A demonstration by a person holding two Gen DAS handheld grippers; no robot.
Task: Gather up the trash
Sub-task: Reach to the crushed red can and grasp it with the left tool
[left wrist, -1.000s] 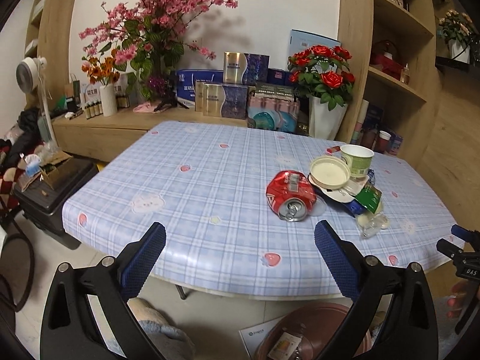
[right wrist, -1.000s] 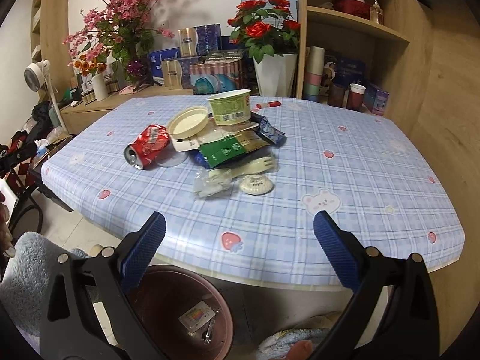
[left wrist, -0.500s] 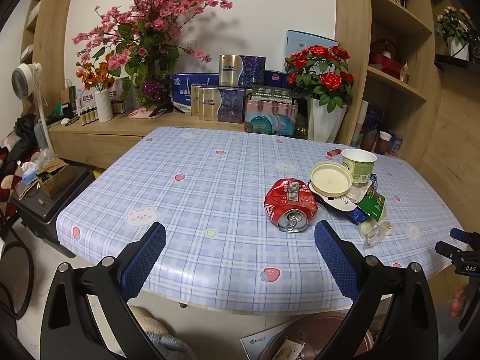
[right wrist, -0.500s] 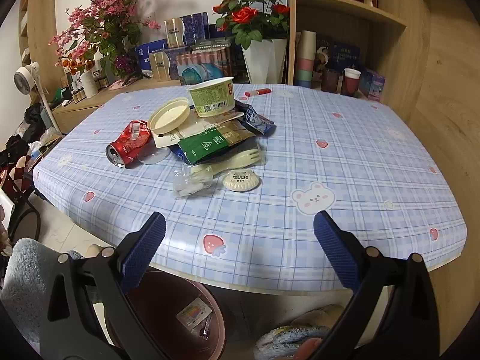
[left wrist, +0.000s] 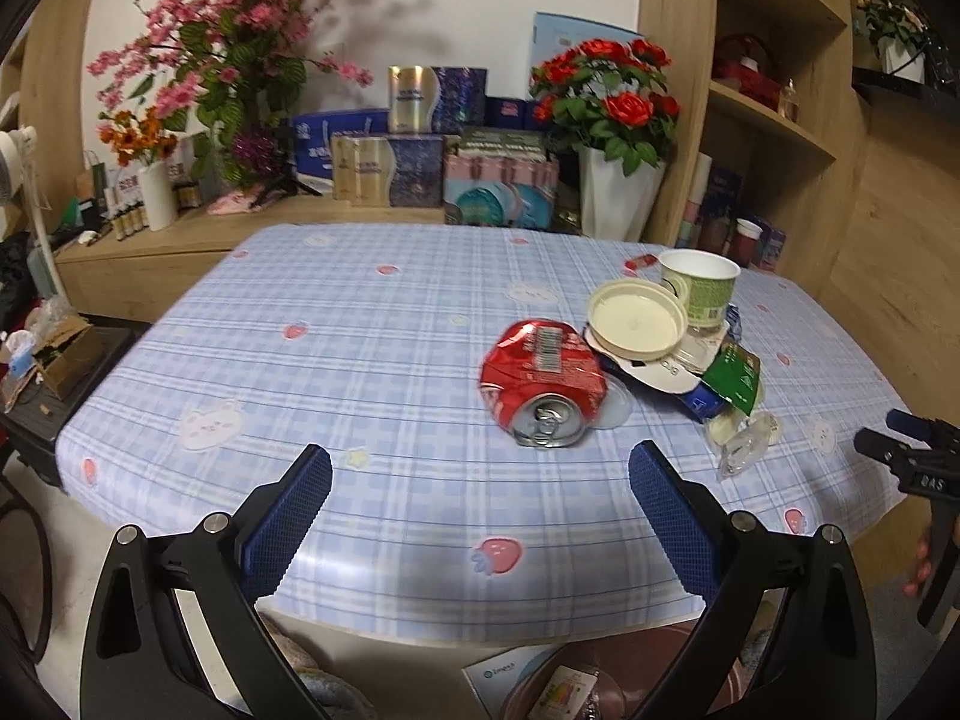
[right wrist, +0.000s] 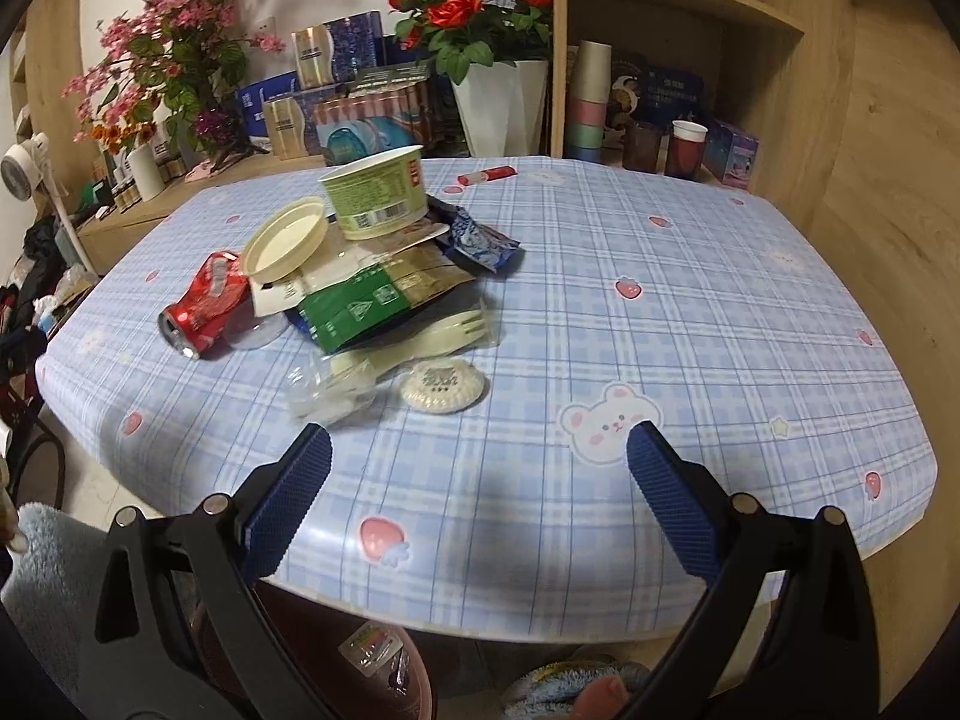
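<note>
Left hand-held gripper is held spread wide and empty above the counter edge, nearer the crushed red can than before. Right hand-held gripper, likewise agape, has closed on the wrapped fork. The bin below is partly hidden.

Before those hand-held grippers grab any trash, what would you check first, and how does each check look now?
1. Left hand-held gripper open and empty: ok.
2. Right hand-held gripper open and empty: ok.
3. Crushed red can unobstructed on its near side, ahead of the left hand-held gripper: ok.
4. Green instant-noodle cup upright on the wrapper pile: ok; whether anything is left inside it, cannot tell.
5. Trash bin below the table edge, open: ok.
6. Either hand-held gripper touching trash: not yet.
</note>
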